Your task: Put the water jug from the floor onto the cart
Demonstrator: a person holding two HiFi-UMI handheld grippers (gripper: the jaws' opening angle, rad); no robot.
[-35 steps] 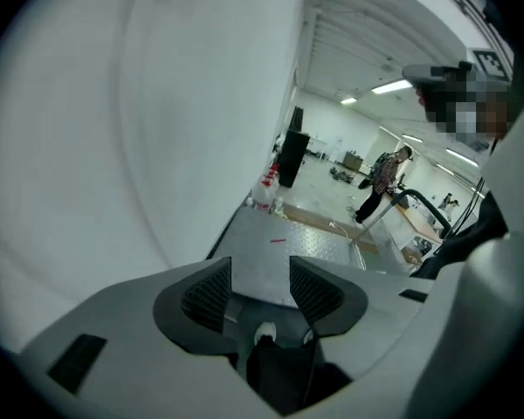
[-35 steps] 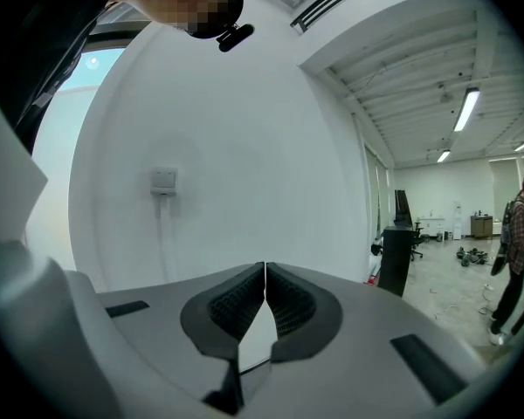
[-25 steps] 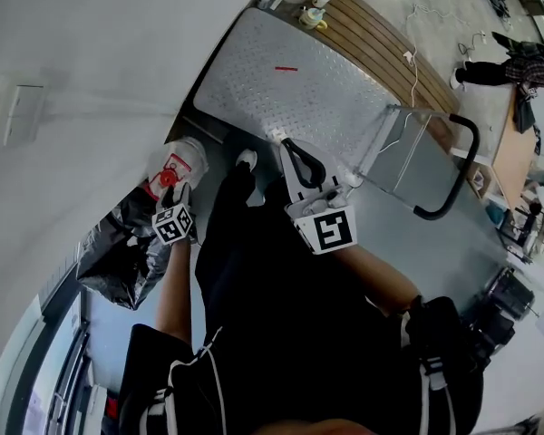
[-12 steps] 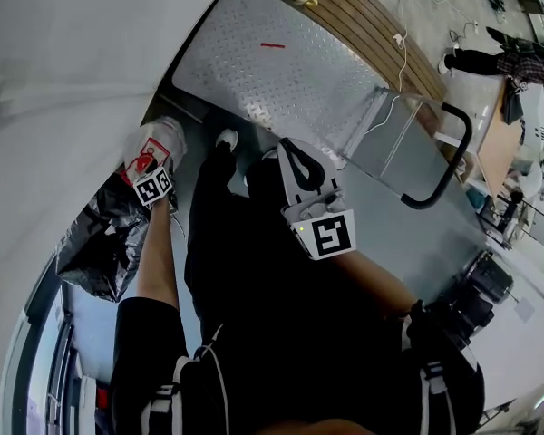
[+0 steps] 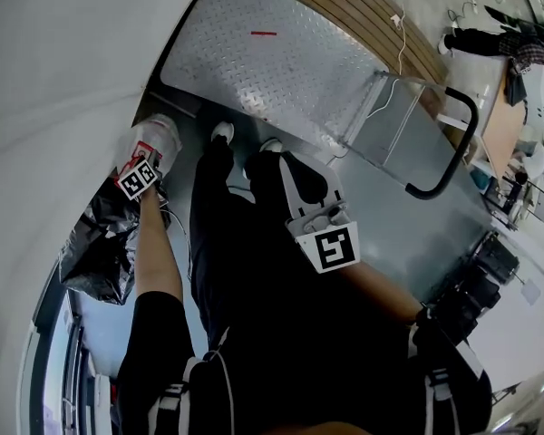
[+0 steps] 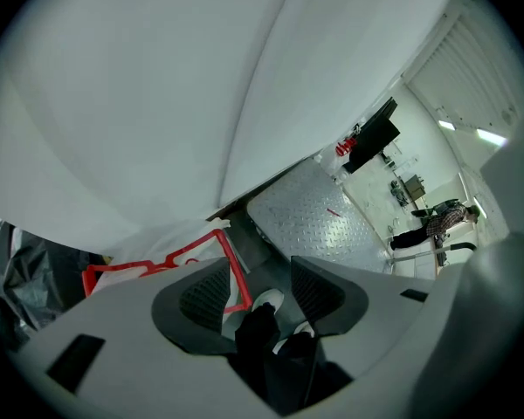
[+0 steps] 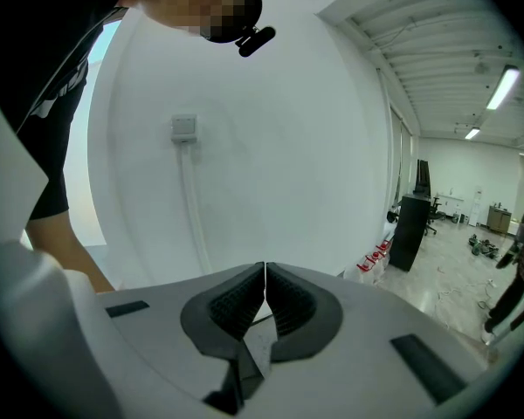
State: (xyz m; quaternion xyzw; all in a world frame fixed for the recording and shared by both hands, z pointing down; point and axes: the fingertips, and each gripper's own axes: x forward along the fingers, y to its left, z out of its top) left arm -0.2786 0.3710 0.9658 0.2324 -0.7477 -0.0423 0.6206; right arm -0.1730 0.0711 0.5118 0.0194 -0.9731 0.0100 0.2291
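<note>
The left gripper [image 6: 260, 288] is hovering with jaws wide apart and holding nothing. The clear plastic water jug with a red handle [image 6: 170, 260] is sitting on the floor at its left jaw, and the silver diamond-plate cart [image 6: 310, 216] is standing beyond. The right gripper [image 7: 265, 302] is pressing its jaws together, empty.

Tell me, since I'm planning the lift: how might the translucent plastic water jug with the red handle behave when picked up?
The translucent plastic water jug is probably heavy if full; its fill is not visible. Hung from its thin red handle by the left tongs, it would likely swing.
</note>
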